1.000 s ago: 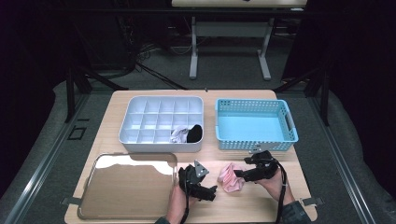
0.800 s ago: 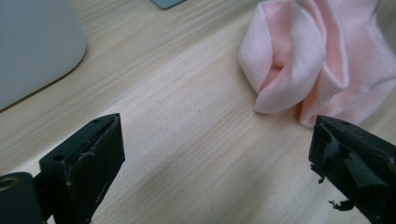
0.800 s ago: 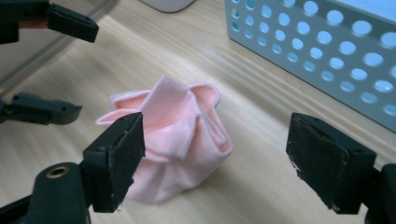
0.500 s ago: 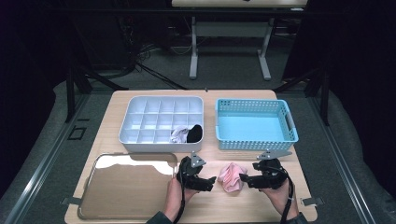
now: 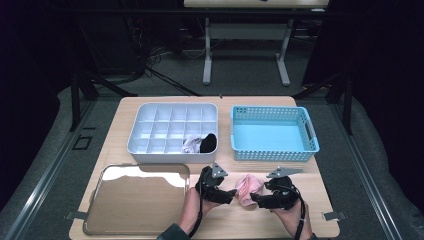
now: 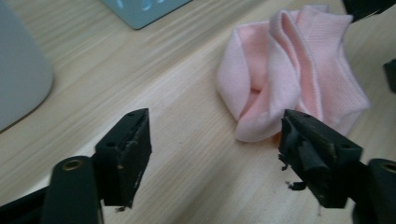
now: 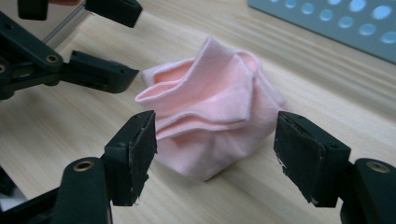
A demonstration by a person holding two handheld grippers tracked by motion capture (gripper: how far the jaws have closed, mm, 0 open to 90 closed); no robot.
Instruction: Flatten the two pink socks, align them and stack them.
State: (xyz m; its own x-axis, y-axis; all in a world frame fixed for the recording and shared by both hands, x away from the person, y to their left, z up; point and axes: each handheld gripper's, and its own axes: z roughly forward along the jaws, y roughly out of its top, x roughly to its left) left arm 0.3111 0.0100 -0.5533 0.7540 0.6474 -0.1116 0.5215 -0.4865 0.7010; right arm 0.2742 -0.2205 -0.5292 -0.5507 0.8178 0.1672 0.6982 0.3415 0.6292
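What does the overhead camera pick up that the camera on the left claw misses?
High view alone: the white divided box with rolled socks inside, the whole blue basket, the metal tray, and both hands. Left gripper view alone: the folds and ribbed cuff of the pink sock close up, and the left claw standing apart from it, its jaws having just been closing. Both share the pink sock lying on the wooden table.

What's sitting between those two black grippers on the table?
A crumpled pink sock lies between the left gripper and the right gripper, as the high view shows.
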